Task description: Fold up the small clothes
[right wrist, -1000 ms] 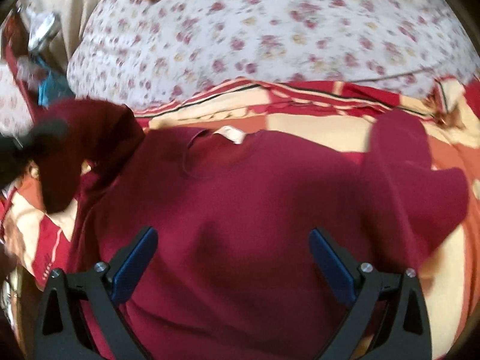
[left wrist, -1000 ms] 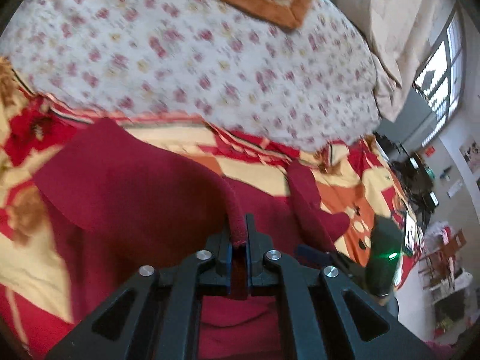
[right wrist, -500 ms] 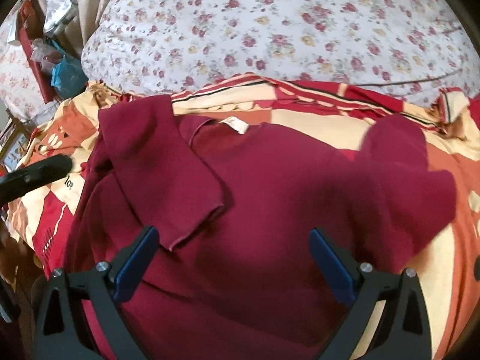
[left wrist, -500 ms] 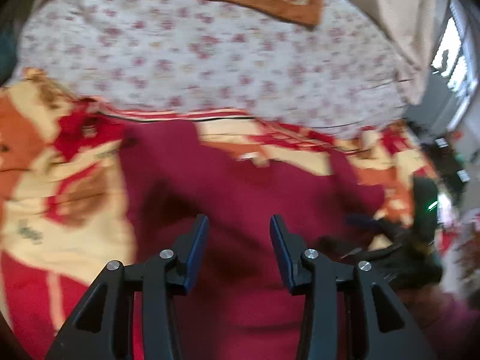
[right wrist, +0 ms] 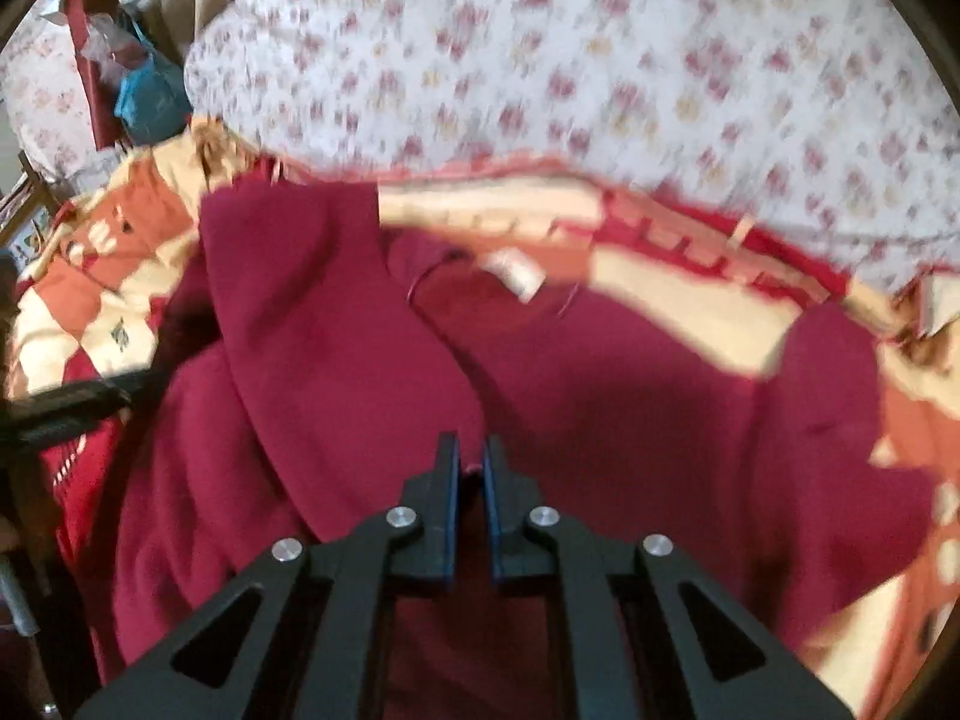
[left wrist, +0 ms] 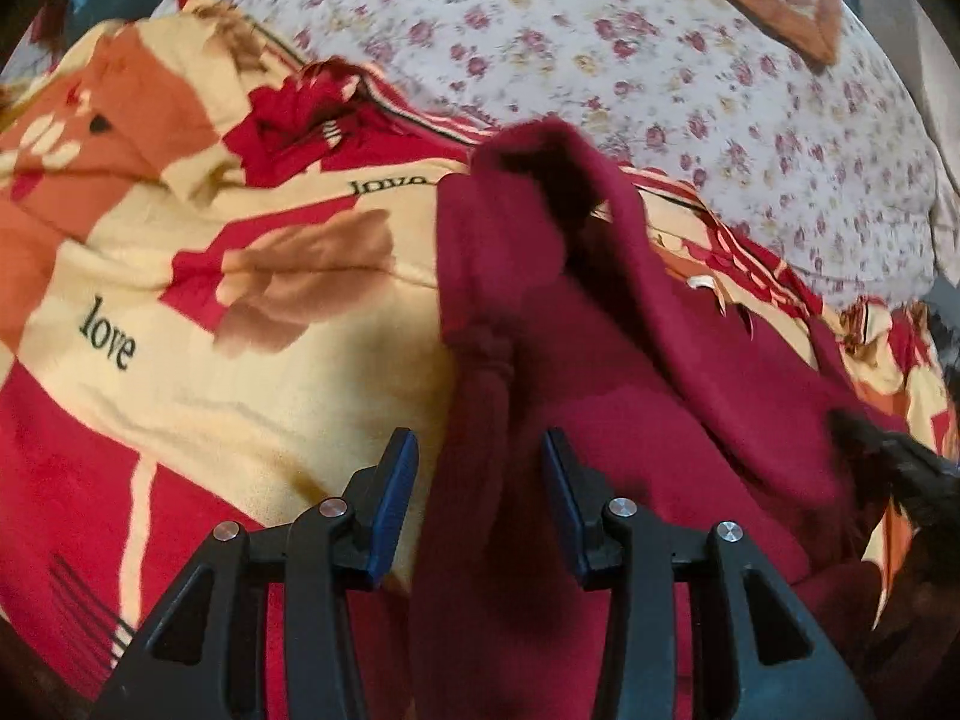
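While the dark red knitted sweater (right wrist: 630, 396) lies spread on the bed, over a blanket with red, orange and cream patches (left wrist: 198, 312) and just before a white cover with small red flowers (right wrist: 600, 72), we are in the middle of folding it. Its left sleeve (right wrist: 336, 324) is already laid across the body, and the white neck label (right wrist: 516, 273) shows at the far edge. The right gripper (right wrist: 471, 462) has its jaws closed, and a thin edge of the red knit near the sleeve end seems pinched between them. The left gripper (left wrist: 480, 468) has its jaws partly apart over the left side edge of the sweater; a rolled fold of cloth (left wrist: 486, 396) lies in the gap, but we see no pad pressing on it, so it holds nothing. We judge that the main risk is in the right grip: only a small bit of cloth is caught, so a lift could let it slip, or pull up the layer under the sleeve too. The left side is bunched, and if we close there without smoothing, the fold will come out thick and crooked. The soft blanket may also shift and drag the sweater.
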Action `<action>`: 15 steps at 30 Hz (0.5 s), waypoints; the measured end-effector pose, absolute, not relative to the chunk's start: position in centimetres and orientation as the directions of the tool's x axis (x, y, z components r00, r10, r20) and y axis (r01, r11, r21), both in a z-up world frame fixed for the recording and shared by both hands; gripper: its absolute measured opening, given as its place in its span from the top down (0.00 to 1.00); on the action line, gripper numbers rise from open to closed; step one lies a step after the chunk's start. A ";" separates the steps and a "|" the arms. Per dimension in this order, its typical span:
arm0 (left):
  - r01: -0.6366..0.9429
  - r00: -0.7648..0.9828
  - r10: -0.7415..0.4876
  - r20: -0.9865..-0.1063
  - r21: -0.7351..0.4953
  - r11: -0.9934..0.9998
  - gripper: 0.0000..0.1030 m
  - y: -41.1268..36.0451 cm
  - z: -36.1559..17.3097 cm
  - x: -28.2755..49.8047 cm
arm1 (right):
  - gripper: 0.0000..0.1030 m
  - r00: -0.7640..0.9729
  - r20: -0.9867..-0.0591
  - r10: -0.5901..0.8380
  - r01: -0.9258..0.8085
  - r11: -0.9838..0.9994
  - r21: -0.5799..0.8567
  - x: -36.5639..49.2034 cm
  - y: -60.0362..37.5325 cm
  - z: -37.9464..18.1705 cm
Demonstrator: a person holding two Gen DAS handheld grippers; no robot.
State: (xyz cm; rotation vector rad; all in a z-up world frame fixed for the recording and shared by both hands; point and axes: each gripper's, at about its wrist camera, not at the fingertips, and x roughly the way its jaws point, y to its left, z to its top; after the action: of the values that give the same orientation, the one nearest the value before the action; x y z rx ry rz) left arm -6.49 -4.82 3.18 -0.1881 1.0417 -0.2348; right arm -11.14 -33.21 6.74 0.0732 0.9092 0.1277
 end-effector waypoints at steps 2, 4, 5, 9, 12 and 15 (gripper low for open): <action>0.090 0.490 -0.286 -0.824 -0.278 0.956 0.79 -4.5 3.2 -6.5 | 0.93 0.646 -0.757 0.099 -0.029 0.994 0.106 -11.9 -35.5 8.2; 0.083 0.499 -0.278 -0.821 -0.274 0.958 0.79 -4.3 3.3 -6.5 | 0.93 0.660 -0.751 0.032 0.042 0.996 0.079 -12.2 -38.1 8.7; 0.080 0.499 -0.274 -0.822 -0.271 0.959 0.79 -4.3 3.3 -6.4 | 0.93 0.649 -0.761 -0.008 0.081 0.995 0.058 -12.1 -39.2 8.4; 0.079 0.493 -0.264 -0.829 -0.260 0.962 0.79 -4.7 2.9 -6.0 | 0.62 0.557 -0.820 -0.128 0.218 0.976 -0.004 -11.3 -42.0 7.0; 0.048 0.506 -0.222 -0.834 -0.229 0.972 0.79 -4.3 2.5 -5.6 | 0.49 0.630 -0.776 -0.002 0.139 0.984 0.111 -11.9 -39.7 8.5; 0.003 0.501 -0.250 -0.829 -0.287 0.958 0.80 -2.8 1.7 -5.1 | 0.46 0.595 -0.760 0.261 -0.107 0.963 0.247 -11.2 -33.7 8.8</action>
State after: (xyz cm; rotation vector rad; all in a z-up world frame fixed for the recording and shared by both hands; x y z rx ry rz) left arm -5.11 -2.81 1.72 -0.2629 1.0379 -0.1548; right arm -11.22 -33.65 8.82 0.1828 0.9102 0.2150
